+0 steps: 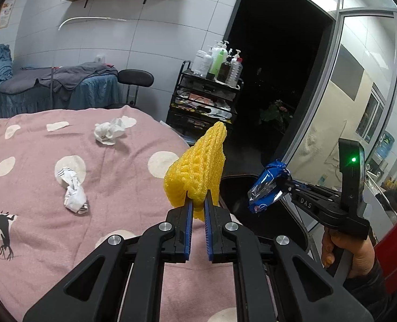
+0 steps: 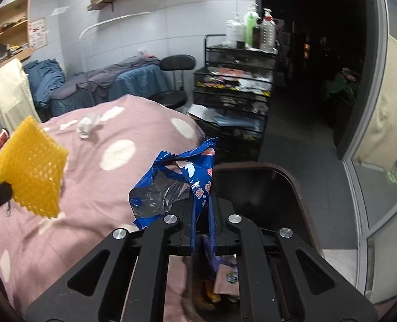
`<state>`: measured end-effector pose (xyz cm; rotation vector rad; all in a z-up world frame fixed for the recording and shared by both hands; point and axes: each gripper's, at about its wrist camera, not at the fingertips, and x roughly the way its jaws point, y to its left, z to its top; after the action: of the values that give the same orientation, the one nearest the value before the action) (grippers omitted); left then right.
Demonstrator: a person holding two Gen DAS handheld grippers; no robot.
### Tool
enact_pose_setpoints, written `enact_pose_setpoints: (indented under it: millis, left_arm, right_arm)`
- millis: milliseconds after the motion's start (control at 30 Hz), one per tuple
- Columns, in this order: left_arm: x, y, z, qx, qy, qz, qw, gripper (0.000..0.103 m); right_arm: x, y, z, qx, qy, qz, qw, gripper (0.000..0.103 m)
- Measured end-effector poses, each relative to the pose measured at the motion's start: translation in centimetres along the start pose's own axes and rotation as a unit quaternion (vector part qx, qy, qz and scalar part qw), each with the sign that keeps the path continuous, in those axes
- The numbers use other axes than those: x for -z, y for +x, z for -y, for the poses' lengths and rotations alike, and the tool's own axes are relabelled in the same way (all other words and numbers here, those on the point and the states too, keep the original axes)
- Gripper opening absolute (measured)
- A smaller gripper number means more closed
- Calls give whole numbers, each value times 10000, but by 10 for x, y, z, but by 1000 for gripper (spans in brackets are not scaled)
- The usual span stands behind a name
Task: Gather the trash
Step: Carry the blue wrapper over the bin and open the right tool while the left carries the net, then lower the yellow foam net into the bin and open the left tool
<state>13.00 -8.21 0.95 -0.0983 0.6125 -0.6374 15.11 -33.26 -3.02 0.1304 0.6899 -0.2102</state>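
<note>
hand-held gripper [image 1: 198, 202] around foam net [image 1: 198, 171]

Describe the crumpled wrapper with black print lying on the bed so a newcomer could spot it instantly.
Start at the pink polka-dot bedspread. The black-printed white wrapper lies beside a white dot, nearer the camera than the plain white tissue wad. Only it carries black markings.

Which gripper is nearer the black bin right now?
Right. The right gripper, holding the blue wrapper, hangs at the black bin rim; the left gripper is over the bed edge.
</note>
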Motion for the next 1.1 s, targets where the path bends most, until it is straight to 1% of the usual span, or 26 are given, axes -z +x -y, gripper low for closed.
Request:
enact_pose_setpoints:
  millis: [167, 333, 600, 733, 800, 833, 867, 900, 933, 967, 1100]
  left_arm:
    - [-1, 13, 19, 164, 174, -100, 9997, 9]
    - [-2, 25, 37, 278, 325, -180, 9989, 9]
    - [1, 41, 59, 418, 519, -320, 9973, 9]
    - [2, 47, 67, 465, 606, -385, 9963, 9]
    - [4, 51, 70, 500, 625, -425, 9959, 9]
    - [4, 52, 71, 519, 627, -446, 9957, 9]
    - [4, 54, 72, 537, 625, -466, 9955, 9]
    - [4, 56, 73, 557, 622, -487, 9953, 9]
    - [5, 57, 73, 573, 621, -505, 9951, 9]
    - [4, 58, 74, 587, 623, -518, 9950, 9]
    - [5, 62, 79, 641, 659, -571, 9941, 9]
  right_arm:
    - [13, 17, 28, 460, 77, -326, 9984, 9]
    - [29, 41, 53, 715, 182, -796, 9941, 9]
    - [57, 76, 70, 806, 200, -1480, 9855, 9]
    - [72, 84, 71, 808, 179, -1696, 9820, 9]
    - [74, 89, 72, 831, 165, -1764, 9807, 14]
    - [75, 90, 72, 837, 157, -1797, 9800, 24]
    - [77, 91, 72, 832, 165, -1805, 9799, 41]
    - [77, 90, 73, 841, 173, -1767, 9805, 49]
    - [78, 86, 73, 867, 174, -1687, 9817, 63]
    - [80, 86, 73, 863, 172, -1664, 9821, 67]
    - [80, 84, 77, 820, 256, -1660, 9824, 68]
